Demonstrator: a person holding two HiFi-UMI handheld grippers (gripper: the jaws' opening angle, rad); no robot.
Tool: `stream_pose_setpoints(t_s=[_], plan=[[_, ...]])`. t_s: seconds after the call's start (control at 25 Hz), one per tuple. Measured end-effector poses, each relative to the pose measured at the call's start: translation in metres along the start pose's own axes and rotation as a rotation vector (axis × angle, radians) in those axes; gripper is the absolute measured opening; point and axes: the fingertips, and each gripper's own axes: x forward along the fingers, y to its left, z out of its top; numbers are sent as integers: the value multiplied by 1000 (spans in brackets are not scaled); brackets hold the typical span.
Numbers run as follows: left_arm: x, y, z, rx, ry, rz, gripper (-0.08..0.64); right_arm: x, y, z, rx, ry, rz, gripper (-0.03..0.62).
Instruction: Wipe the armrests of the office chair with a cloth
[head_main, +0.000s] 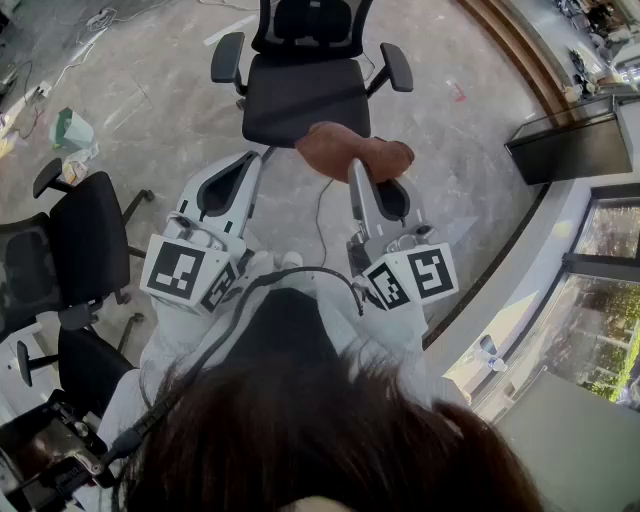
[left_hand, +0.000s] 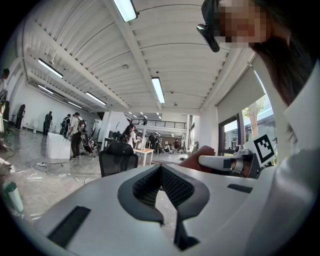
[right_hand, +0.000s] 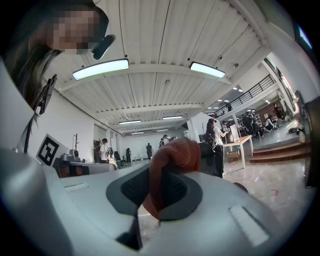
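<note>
**Cloth gripped, armrests not yet wiped**

The right gripper (head_main: 360, 180) has its jaws clamped on the rust-brown cloth (head_main: 350, 148), just below the office chair (head_main: 305, 95) at upper centre. The left gripper (head_main: 248, 165) is closed and empty. Lay the cloth flat on the right-hand armrest (head_main: 397, 66) and sweep lengthwise.

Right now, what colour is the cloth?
The cloth is reddish brown, clearest in the head view.

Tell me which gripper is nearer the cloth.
Right. The right gripper is shut on the cloth; the left gripper is off to its left, empty and clear of it.
</note>
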Motion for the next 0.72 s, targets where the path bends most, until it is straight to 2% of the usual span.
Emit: stream_pose_setpoints(t_s=[0.44, 0.72], plan=[[0, 7, 1, -8, 10, 25, 3, 11, 11, 3, 7, -1, 38, 31], [0, -1, -14, 0, 19, 68, 3, 0, -8, -4, 65, -21, 51, 32]])
